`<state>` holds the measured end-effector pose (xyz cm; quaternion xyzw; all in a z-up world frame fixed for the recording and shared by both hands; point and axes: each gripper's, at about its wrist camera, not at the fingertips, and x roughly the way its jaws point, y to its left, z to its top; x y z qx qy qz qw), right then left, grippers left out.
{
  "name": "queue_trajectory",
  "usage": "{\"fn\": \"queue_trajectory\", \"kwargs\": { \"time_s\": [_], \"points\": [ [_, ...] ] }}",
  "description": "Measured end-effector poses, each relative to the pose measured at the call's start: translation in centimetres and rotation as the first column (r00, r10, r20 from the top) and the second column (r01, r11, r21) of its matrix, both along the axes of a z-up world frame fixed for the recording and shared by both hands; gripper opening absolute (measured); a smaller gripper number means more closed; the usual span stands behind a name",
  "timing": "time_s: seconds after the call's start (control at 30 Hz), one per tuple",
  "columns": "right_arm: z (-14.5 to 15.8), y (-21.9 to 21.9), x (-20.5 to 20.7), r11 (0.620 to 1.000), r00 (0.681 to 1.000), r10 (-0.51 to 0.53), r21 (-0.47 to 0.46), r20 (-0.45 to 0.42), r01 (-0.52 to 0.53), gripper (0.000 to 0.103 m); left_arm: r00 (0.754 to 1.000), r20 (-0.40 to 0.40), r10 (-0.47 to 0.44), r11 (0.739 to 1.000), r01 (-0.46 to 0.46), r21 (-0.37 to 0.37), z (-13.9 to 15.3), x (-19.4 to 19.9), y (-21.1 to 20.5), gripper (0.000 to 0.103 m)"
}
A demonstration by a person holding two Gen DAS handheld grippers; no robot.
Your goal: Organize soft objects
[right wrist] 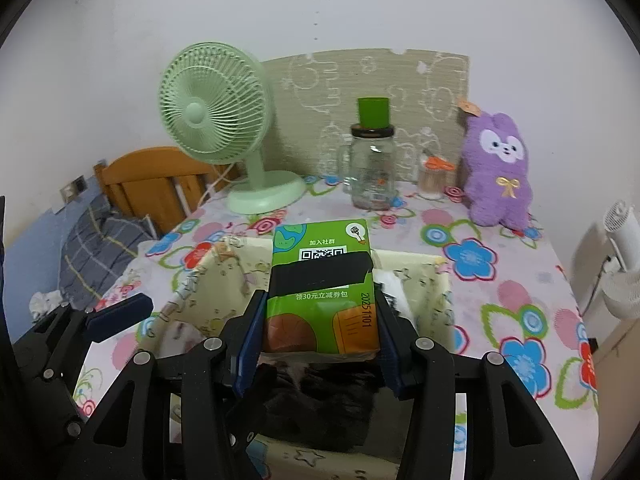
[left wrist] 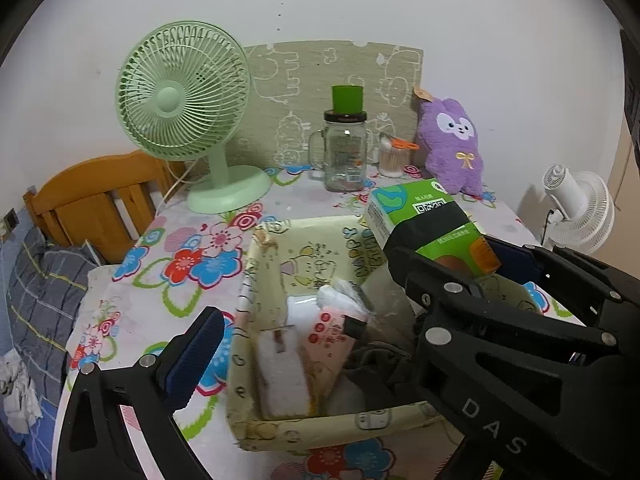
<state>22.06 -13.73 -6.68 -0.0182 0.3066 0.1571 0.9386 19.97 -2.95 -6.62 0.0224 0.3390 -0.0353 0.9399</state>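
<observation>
tissue pack (right wrist: pixel 320 280) | clamped in right hand-held gripper (right wrist: pixel 318 336), over fabric bin (right wrist: pixel 208 276) | left hand-held gripper (left wrist: pixel 280 344) spread wide, empty

A green tissue pack (right wrist: pixel 320 288) carries a QR code under the Chinese line "加入社群", with "领30元立减券包" printed lower down and the number "20251101" running along its right edge. White letters "DAS" mark a black gripper arm (left wrist: pixel 492 426). The fabric bin's (left wrist: pixel 360 256) lettering cannot be read.
</observation>
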Motion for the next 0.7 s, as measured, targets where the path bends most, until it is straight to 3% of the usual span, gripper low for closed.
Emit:
{"fn": "queue_trajectory", "kwargs": {
  "time_s": [0.2,0.3,0.37,0.7],
  "points": [
    [-0.4,1.0,0.4,0.999,0.999,0.046,0.006,-0.019,-0.046,0.056,1.0,-0.018,0.016,1.0,-0.016,0.01,-0.4,0.4,0.5,0.101],
    [-0.6,1.0,0.5,0.999,0.998,0.045,0.013,-0.037,-0.045,0.069,0.999,-0.021,0.026,1.0,-0.026,0.006,-0.5,0.6,0.7,0.101],
    [-0.6,0.8,0.3,1.0,0.999,0.025,0.017,-0.036,-0.025,0.084,1.0,-0.024,0.016,1.0,-0.016,-0.004,-0.5,0.5,0.7,0.101],
    [0.0,-0.2,-1.5,0.996,0.995,-0.091,0.011,-0.036,0.091,0.097,1.0,-0.001,-0.028,0.999,0.028,-0.027,0.1,-0.7,-0.2,0.101]
  ]
}}
